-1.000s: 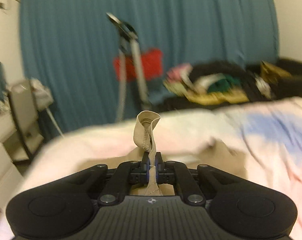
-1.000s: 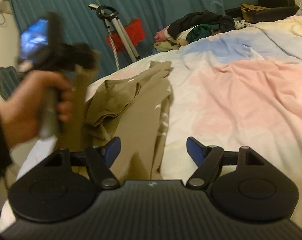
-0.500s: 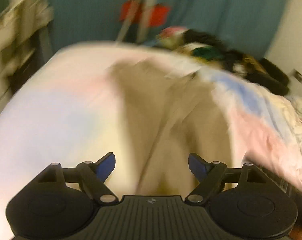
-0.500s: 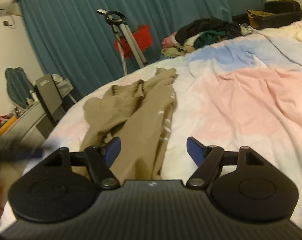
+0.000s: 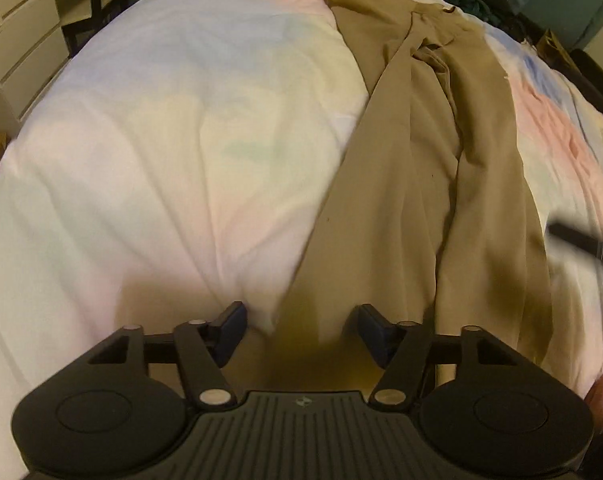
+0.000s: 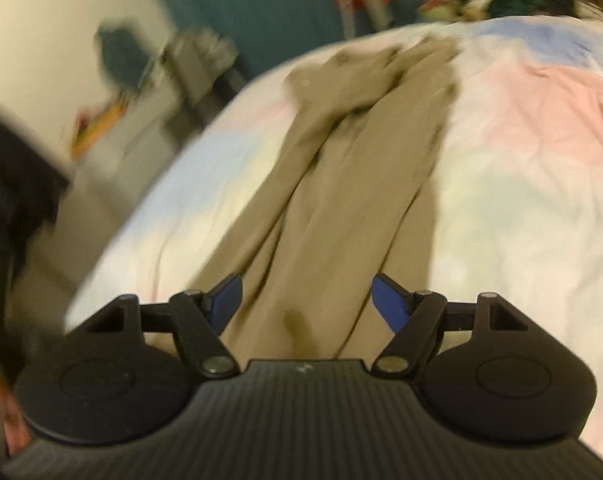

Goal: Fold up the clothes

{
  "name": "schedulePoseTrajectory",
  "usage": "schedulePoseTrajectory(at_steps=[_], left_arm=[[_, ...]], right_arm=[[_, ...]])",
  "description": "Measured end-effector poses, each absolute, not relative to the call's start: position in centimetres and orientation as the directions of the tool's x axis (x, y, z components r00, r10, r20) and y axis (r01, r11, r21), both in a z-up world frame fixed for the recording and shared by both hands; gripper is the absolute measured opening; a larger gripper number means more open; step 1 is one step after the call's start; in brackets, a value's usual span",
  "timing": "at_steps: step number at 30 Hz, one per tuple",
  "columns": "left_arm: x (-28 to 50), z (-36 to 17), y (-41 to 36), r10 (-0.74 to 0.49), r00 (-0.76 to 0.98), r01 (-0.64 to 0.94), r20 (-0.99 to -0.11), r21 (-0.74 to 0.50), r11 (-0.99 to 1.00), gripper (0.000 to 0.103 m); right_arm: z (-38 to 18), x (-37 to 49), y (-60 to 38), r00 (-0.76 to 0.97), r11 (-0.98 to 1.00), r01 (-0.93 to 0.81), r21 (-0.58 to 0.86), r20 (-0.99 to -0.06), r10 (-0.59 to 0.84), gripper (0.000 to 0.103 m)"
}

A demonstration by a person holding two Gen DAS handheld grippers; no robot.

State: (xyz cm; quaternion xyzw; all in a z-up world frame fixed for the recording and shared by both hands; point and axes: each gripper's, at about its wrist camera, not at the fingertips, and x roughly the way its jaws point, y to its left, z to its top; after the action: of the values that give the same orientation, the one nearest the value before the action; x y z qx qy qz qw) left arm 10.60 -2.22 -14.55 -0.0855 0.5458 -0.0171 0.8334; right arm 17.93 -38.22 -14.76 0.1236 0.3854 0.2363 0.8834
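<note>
One pair of tan trousers (image 5: 417, 184) lay lengthwise on the bed (image 5: 173, 120), legs side by side. The left tongs (image 5: 299, 332) and right tongs (image 6: 307, 300), two in all, gaped empty above the near leg ends. The cloth looked soft, light and limp, probably best pinched at hems or waistband.

garment: tan fabric trousers (image 5: 417, 184) (image 6: 341, 216)
state: unfolded, legs side by side, creased near the waist
place: lying lengthwise on the pastel patchwork bed cover (image 5: 173, 128)
</note>
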Motion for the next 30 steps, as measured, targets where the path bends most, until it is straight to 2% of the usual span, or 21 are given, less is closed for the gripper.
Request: schedulePoseTrajectory(at_steps=[5,9,11,13,14,17,25,30], left_arm=[[9.1,-14.5,-0.6,-0.158,0.415,-0.11,-0.896,-0.222,0.969,0.045],[8.6,-14.7,-0.4,-0.185,0.423,-0.134,-0.887,-0.263,0.956,0.039],[8.5,-14.8,-0.2,-0.199,0.429,-0.142,-0.881,-0.283,0.948,0.035],[8.7,-14.8,-0.1,-0.213,0.433,-0.148,-0.876,-0.303,0.942,0.034],[8.7,-14.9,0.1,-0.218,0.433,-0.151,-0.874,-0.31,0.939,0.033],[9.0,-15.3,0.1,-0.225,0.436,-0.152,-0.871,-0.318,0.936,0.032],[9.5,-15.8,0.0,-0.23,0.44,-0.145,-0.868,-0.322,0.936,0.03],[9.2,-15.6,-0.3,-0.225,0.44,-0.13,-0.87,-0.309,0.942,0.028]], right_arm=[[-16.7,16.5,-35.0,0.486,0.889,-0.274,0.368,-0.744,0.458,0.068],[-19.2,17.4,-36.0,0.409,0.856,-0.104,0.506,-0.763,0.5,0.055],[-19.4,17.0,-36.4,0.418,0.832,-0.06,0.551,-0.743,0.522,0.054],[-19.6,16.7,-36.1,0.405,0.806,-0.082,0.586,-0.72,0.564,0.037],[-19.7,16.6,-35.4,0.392,0.815,-0.11,0.57,-0.728,0.562,0.024],[-19.2,16.6,-34.1,0.38,0.844,-0.169,0.509,-0.757,0.532,0.008],[-10.7,15.1,-39.2,0.471,0.877,-0.279,0.391,-0.741,0.479,0.006],[-7.6,15.1,-47.9,0.543,0.942,-0.182,0.282,-0.769,0.336,0.006]])
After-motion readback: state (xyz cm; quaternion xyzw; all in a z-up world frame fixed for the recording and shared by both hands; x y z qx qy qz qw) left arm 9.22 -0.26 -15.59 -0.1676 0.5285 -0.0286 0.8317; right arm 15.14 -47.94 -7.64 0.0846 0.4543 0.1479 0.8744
